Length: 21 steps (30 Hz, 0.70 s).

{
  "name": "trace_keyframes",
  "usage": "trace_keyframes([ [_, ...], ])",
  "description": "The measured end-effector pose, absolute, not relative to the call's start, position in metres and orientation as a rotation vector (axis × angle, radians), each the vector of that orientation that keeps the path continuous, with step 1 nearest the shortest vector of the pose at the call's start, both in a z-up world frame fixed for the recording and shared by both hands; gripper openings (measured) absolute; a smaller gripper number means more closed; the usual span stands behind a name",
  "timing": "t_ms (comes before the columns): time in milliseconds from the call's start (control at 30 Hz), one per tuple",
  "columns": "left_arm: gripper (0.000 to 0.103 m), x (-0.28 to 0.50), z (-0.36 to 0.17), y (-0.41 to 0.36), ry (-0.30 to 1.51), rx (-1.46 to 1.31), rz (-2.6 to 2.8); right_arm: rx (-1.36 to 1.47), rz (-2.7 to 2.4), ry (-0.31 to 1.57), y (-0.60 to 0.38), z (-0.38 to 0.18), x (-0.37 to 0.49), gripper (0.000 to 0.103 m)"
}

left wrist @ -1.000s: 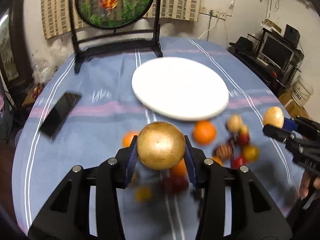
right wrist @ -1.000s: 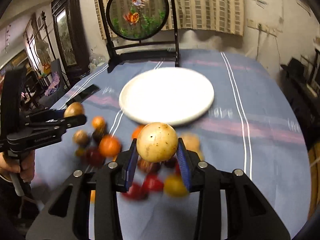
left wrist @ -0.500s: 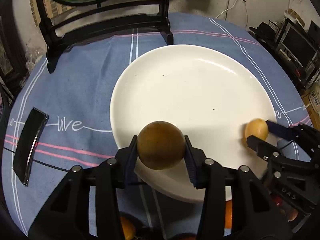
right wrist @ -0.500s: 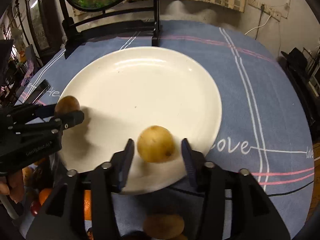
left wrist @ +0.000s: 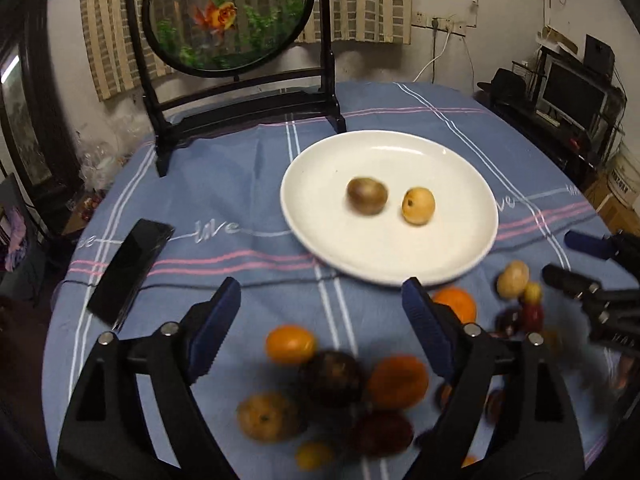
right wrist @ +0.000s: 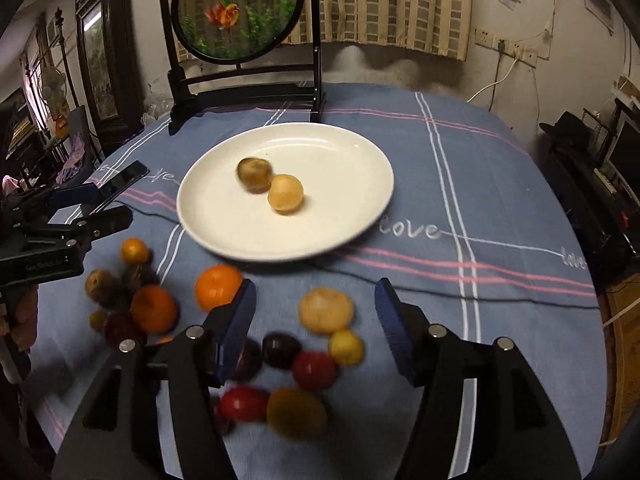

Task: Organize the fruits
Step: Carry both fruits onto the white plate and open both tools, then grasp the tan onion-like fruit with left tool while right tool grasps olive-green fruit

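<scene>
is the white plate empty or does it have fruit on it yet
Not empty. The white plate holds two fruits: a brownish one and a yellow one beside it.

My left gripper point(left wrist: 320, 312) hangs tilted downward, jaws just opened wide, nothing between them. My right gripper point(right wrist: 316, 312) likewise, jaws just parted and empty.

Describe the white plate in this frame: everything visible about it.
The white plate is round, shallow and glossy, ceramic by its look, with a plain raised rim. It lies flat on the blue striped tablecloth, in front of the black-framed goldfish screen. Two fruits rest on it near the middle: a brownish-green one and a pale yellow one, close together; whether they touch is unclear. Neither gripper touches it. The other fruits lie on the cloth nearer the cameras.
</scene>
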<state>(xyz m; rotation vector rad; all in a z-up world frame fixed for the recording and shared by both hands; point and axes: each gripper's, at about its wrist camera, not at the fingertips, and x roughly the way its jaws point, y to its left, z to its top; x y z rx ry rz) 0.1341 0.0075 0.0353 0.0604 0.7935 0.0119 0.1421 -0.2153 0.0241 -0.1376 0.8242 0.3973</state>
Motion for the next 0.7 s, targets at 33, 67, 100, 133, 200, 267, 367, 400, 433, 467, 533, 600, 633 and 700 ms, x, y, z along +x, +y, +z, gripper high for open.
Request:
trace_keyframes([
  [33, 0.087, 0.120, 0.034, 0.011, 0.788, 0.062, 0.020, -0.130, 0.400, 0.817, -0.219, 0.026, 0.133, 0.062],
  [67, 0.088, 0.110, 0.033, 0.016, 0.787, 0.057, 0.026, -0.116, 0.404, 0.813, -0.224, 0.026, 0.124, 0.062],
  [100, 0.089, 0.100, 0.031, 0.020, 0.791, 0.047, 0.034, -0.096, 0.410, 0.811, -0.228, 0.026, 0.113, 0.062],
  [133, 0.089, 0.091, 0.028, 0.023, 0.797, 0.034, 0.039, -0.080, 0.413, 0.810, -0.233, 0.024, 0.104, 0.062],
  [200, 0.089, 0.073, 0.019, 0.030, 0.823, 0.002, 0.047, -0.055, 0.405, 0.814, -0.240, 0.019, 0.087, 0.062],
  [267, 0.089, 0.058, 0.007, 0.038, 0.861, -0.026, 0.061, -0.032, 0.403, 0.830, -0.244, 0.011, 0.074, 0.062],
  [367, 0.089, 0.042, -0.008, 0.043, 0.897, -0.051, 0.063, -0.002, 0.394, 0.866, -0.251, -0.004, 0.057, 0.062],
  [400, 0.089, 0.037, -0.012, 0.043, 0.905, -0.055, 0.066, -0.001, 0.388, 0.882, -0.253, -0.010, 0.051, 0.062],
  [433, 0.089, 0.035, -0.015, 0.043, 0.910, -0.059, 0.066, -0.005, 0.383, 0.894, -0.254, -0.014, 0.047, 0.062],
  [467, 0.089, 0.030, -0.018, 0.043, 0.917, -0.066, 0.064, -0.006, 0.380, 0.901, -0.254, -0.016, 0.045, 0.062],
  [533, 0.089, 0.025, -0.023, 0.041, 0.927, -0.071, 0.062, 0.001, 0.377, 0.913, -0.257, -0.019, 0.038, 0.062],
  [600, 0.089, 0.021, -0.028, 0.039, 0.937, -0.068, 0.057, 0.005, 0.378, 0.914, -0.258, -0.021, 0.033, 0.062],
  [633, 0.089, 0.020, -0.029, 0.038, 0.940, -0.066, 0.056, 0.003, 0.377, 0.913, -0.259, -0.021, 0.032, 0.062],
  [700, 0.089, 0.020, -0.030, 0.040, 0.945, -0.064, 0.063, -0.003, 0.379, 0.912, -0.257, -0.022, 0.032, 0.062],
])
